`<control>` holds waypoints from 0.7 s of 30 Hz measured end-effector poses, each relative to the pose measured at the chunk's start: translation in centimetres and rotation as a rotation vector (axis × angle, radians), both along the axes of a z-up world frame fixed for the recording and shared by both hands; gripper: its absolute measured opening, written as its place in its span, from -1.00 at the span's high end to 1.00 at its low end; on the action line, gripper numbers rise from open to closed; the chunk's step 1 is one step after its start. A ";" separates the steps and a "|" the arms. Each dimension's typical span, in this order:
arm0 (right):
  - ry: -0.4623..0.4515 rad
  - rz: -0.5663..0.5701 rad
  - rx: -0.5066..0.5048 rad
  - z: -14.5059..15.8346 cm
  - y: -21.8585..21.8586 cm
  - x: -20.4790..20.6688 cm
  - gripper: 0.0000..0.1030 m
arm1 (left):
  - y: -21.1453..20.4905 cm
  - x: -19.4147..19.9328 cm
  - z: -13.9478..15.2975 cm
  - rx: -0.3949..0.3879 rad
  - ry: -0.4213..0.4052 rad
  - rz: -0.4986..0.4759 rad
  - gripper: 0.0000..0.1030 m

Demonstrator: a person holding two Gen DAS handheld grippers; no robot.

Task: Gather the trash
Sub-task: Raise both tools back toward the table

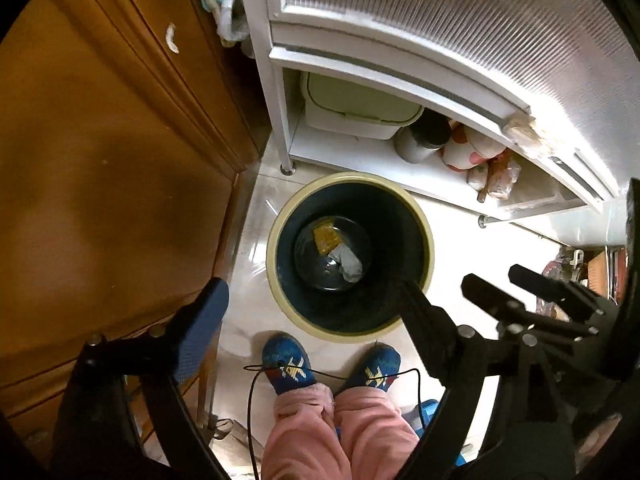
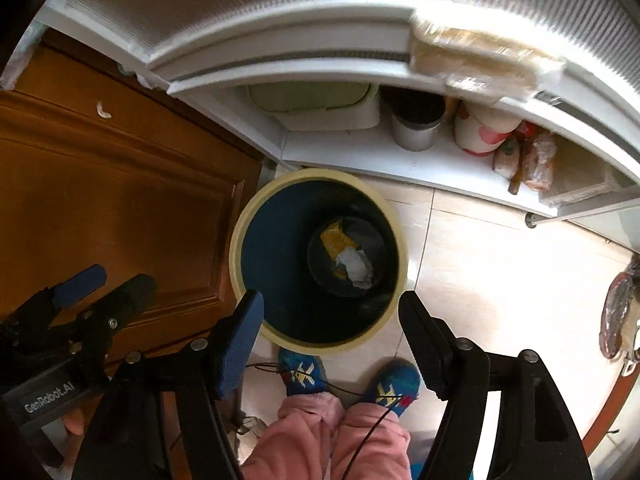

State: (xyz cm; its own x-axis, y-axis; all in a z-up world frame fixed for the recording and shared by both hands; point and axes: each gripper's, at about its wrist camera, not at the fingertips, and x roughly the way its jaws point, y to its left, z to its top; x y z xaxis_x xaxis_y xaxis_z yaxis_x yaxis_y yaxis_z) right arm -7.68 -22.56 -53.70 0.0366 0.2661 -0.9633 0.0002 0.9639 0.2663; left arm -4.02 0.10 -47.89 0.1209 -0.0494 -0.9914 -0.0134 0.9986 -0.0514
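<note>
You're holding both tongs, left gripper (image 1: 312, 300) & right gripper (image 2: 330, 312), wide apart w/ nothing in them over the bin (image 1: 276, 248), where yellow wrapper (image 1: 326, 236) & gray paper (image 1: 346, 266) are already lying, so this bit's looking done.

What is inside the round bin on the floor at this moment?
At the bottom of the bin lie a yellow wrapper and a crumpled white paper, touching. Anything beneath them is hidden, and the near wall hides part of the bottom.

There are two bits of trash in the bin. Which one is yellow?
The flat wrapper at the bottom of the bin is the yellow one. The other piece, a crumpled white paper, lies right beside it, partly overlapping it.
</note>
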 end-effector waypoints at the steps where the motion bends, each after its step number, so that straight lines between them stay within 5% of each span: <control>1: -0.005 0.000 -0.001 0.9 -0.2 -0.2 -0.38 | 0.1 -0.2 0.7 0.004 -0.002 -0.004 -0.63; 11: -0.063 0.015 0.021 13.0 -1.3 -1.4 -0.38 | -0.4 -2.9 11.5 0.010 -0.059 -0.035 -0.63; 21: -0.155 0.118 0.046 28.2 -0.5 -3.5 -0.56 | -0.6 -5.3 29.5 0.018 -0.233 -0.040 -0.63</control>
State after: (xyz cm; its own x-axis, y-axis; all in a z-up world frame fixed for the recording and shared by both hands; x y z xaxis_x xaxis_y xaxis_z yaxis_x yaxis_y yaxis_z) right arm -11.17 -23.08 -25.45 0.1500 0.3205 -0.9353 -0.1565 0.9418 0.2976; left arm -9.32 -0.55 -18.41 0.3447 -0.0409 -0.9378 0.0362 0.9989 -0.0302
